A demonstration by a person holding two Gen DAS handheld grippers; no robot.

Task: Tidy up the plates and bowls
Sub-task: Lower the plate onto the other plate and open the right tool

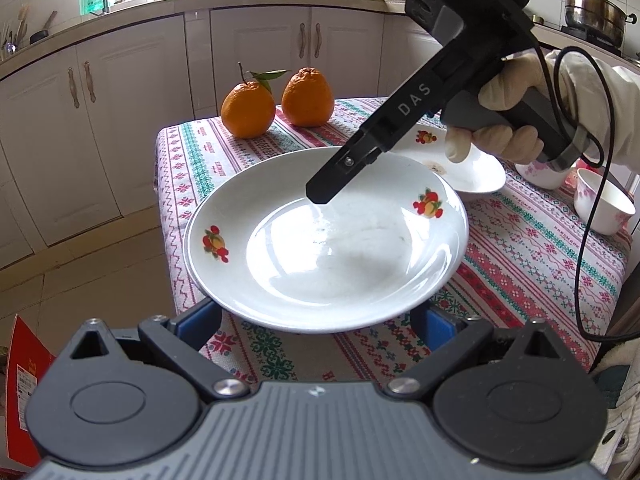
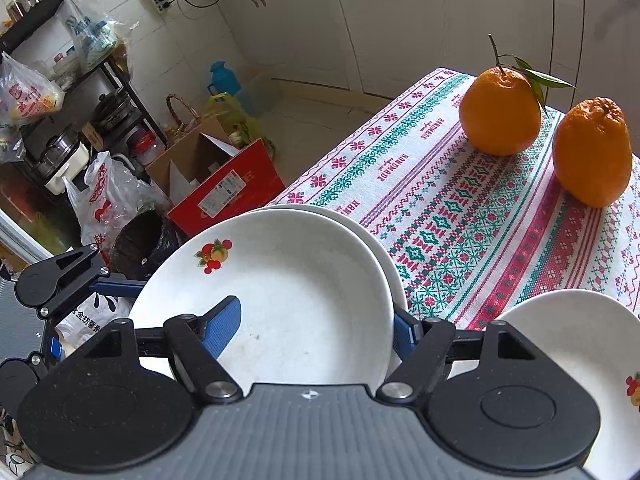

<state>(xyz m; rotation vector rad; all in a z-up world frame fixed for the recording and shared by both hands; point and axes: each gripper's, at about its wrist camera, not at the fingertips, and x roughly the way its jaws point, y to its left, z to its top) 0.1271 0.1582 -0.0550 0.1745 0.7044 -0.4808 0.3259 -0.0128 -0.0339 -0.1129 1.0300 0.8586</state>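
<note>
your right gripper [image 2: 316, 326] pinches the top plate [image 2: 280, 300] by its near rim, over a second plate [image 2: 356, 224] at the desk [image 2: 460, 208] edge. left gripper [image 1: 320, 320]: spread beneath. a shallow grip here could let it slide floorward.

Plate [image 1: 326, 240]: white, deep, glossy, red-and-yellow fruit decals on rim; upright at the surface's near edge, stacked on a like plate [image 2: 362, 232] whose rim shows just beyond it. Third plate [image 1: 476, 170]: same pattern, flat, to the right. Two bowls [image 1: 600, 204]: white, pink floral, upright, side by side at far right.
</note>
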